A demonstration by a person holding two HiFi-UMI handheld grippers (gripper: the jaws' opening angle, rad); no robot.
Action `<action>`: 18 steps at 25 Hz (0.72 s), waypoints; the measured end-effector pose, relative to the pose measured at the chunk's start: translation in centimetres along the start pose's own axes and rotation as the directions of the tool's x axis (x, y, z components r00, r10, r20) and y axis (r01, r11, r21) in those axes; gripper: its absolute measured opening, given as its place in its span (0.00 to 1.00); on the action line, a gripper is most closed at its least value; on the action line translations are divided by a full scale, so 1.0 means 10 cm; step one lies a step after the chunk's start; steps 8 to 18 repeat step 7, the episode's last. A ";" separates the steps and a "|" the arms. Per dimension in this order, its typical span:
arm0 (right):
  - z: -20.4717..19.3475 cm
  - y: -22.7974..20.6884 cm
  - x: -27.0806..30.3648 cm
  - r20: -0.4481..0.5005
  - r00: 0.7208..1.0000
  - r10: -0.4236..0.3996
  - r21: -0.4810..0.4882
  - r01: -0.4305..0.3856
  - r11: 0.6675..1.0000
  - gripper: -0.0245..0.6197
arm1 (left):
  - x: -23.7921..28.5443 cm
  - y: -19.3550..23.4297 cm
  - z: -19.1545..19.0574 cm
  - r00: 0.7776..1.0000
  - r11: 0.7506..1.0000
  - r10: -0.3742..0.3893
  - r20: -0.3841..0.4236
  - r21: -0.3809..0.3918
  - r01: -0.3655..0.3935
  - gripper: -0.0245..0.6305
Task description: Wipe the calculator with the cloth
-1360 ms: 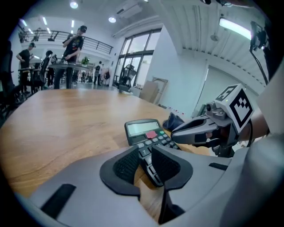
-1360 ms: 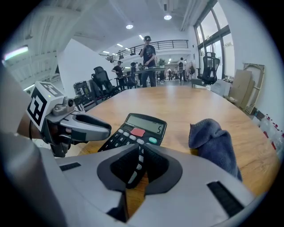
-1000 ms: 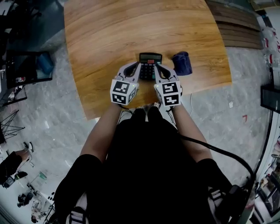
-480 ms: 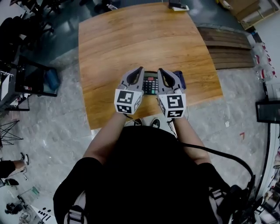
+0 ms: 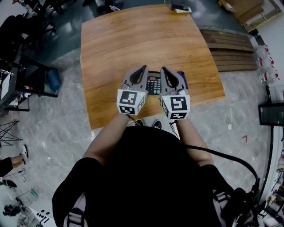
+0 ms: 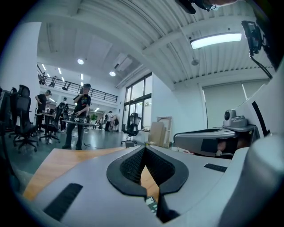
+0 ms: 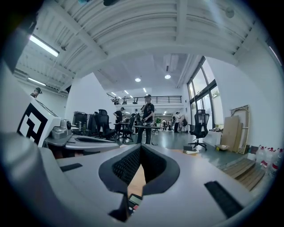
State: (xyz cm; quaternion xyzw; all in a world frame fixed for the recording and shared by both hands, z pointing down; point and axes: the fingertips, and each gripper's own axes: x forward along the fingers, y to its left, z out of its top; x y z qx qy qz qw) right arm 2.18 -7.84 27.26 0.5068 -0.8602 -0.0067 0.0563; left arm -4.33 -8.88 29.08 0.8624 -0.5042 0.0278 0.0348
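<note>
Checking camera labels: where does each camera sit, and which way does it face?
Head view: on the person's head, looking steeply down at the table, calculator and cloth; shows torso, forearms, left claw, right claw.
Left gripper view: rides the left claw, facing level across the office; shows its own shut jaws.
Right gripper view: rides the right claw, same heading; own shut jaws.
Shared: all three catch the calculator, glimpsed under the jaws in both gripper views.

surface: wooden table (image 5: 133, 44) | on it: calculator (image 5: 153, 84), dark blue cloth (image 5: 184, 79) beside | far edge: small device (image 5: 181, 6)
</note>
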 end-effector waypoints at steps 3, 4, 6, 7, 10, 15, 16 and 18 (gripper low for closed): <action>0.00 -0.02 0.00 0.003 1.000 -0.003 0.001 0.003 1.000 0.06 | 0.00 -0.01 0.02 1.000 1.000 0.003 0.005 0.001 -0.003 0.05; 0.00 -0.03 0.00 0.004 1.000 -0.005 0.000 0.005 1.000 0.06 | 0.00 -0.02 0.02 1.000 1.000 0.002 0.006 0.003 -0.002 0.05; 0.00 -0.05 0.01 0.003 1.000 -0.009 0.000 0.009 1.000 0.06 | 0.01 -0.03 0.03 1.000 1.000 -0.001 0.005 0.003 0.001 0.05; 0.00 -0.06 0.01 0.002 1.000 -0.011 0.000 0.011 1.000 0.06 | 0.01 -0.03 0.03 1.000 1.000 -0.002 0.004 0.002 0.002 0.05; 0.00 -0.06 0.01 0.002 1.000 -0.011 0.000 0.011 1.000 0.06 | 0.01 -0.03 0.03 1.000 1.000 -0.002 0.004 0.002 0.002 0.05; 0.00 -0.06 0.01 0.002 1.000 -0.011 0.000 0.011 1.000 0.06 | 0.01 -0.03 0.03 1.000 1.000 -0.002 0.004 0.002 0.002 0.05; 0.00 -0.06 0.01 0.002 1.000 -0.011 0.000 0.011 1.000 0.06 | 0.01 -0.03 0.03 1.000 1.000 -0.002 0.004 0.002 0.002 0.05; 0.00 -0.06 0.01 0.002 1.000 -0.011 0.000 0.011 1.000 0.06 | 0.01 -0.03 0.03 1.000 1.000 -0.002 0.004 0.002 0.002 0.05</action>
